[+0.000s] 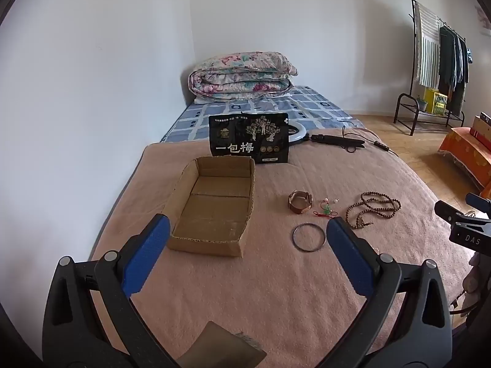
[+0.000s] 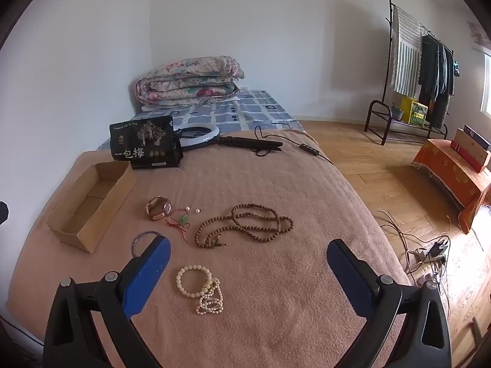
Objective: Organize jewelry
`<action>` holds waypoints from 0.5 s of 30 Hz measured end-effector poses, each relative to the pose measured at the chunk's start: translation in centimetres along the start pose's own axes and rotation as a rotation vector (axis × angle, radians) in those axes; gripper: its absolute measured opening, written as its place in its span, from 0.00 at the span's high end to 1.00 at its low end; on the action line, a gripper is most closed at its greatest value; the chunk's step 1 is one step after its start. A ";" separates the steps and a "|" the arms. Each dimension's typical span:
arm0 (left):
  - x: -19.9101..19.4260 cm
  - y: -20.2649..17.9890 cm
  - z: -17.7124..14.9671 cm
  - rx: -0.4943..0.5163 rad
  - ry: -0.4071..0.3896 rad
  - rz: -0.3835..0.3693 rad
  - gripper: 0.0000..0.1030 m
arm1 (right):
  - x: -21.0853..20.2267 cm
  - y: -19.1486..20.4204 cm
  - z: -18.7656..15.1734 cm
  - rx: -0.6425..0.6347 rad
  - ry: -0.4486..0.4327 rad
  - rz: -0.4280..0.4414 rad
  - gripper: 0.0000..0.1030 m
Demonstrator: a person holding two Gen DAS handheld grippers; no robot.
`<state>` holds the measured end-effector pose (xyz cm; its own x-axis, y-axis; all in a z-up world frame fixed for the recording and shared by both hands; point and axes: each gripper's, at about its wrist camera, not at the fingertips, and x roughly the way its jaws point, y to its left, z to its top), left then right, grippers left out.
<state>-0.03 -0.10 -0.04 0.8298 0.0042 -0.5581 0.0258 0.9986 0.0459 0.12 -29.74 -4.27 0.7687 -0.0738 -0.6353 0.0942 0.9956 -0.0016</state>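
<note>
On pink blanket (image 2: 276, 184): cardboard box (image 1: 214, 205) at 10 o'clock, empty; watch (image 2: 159, 208), wooden beads (image 2: 245, 224), pearl bracelets (image 2: 199, 288), metal bangle (image 1: 308, 235) spread centre. Left gripper (image 1: 247, 236), right gripper (image 2: 248, 256) spread wide, holding nothing.

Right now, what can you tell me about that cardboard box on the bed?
The cardboard box is a shallow, open-topped tray of plain brown corrugated card with rough-cut edges. It is empty; its floor shows a flap seam across the middle. It sits flat on the pinkish blanket, in front of the black snack bag, apart from the jewelry. Nothing touches it.
</note>
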 end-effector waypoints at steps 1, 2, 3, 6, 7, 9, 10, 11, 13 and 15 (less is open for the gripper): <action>0.0 0.0 0.0 0.000 0.001 -0.003 0.00 | 0.0 0.0 0.0 -0.006 -0.003 0.000 0.00; 0.0 0.0 0.0 0.003 0.000 0.004 0.00 | 0.0 -0.1 0.0 -0.011 -0.005 0.000 0.00; 0.0 0.0 0.0 0.002 0.002 0.002 0.00 | 0.1 -0.2 0.0 -0.015 -0.006 0.001 0.00; 0.1 0.0 -0.1 -0.004 0.007 -0.004 0.00 | 0.1 0.6 0.0 -0.034 -0.015 -0.016 0.00; 0.1 0.1 -0.1 -0.006 0.010 -0.005 0.00 | 0.2 0.7 0.0 -0.035 -0.017 -0.017 0.00; 0.2 0.2 -0.1 -0.010 0.013 -0.007 0.00 | -0.2 0.4 0.1 -0.026 -0.022 -0.012 0.00; 0.1 0.0 0.0 -0.005 0.012 -0.003 0.00 | -0.3 0.2 0.0 -0.024 -0.026 -0.008 0.00; -0.1 -0.5 0.0 0.004 0.007 0.006 0.00 | -0.3 0.2 0.1 -0.022 -0.027 -0.007 0.00; -0.1 -0.4 0.0 0.006 0.007 0.004 0.00 | -0.3 0.2 0.1 -0.018 -0.028 -0.006 0.00; 0.0 -0.4 -0.1 0.006 0.009 0.001 0.00 | -0.2 0.3 0.1 -0.015 -0.031 -0.004 0.00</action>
<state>-0.11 -0.50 -0.09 0.8249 0.0062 -0.5652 0.0280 0.9983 0.0517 0.05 -29.43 -4.10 0.7873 -0.0794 -0.6114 0.0881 0.9960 -0.0158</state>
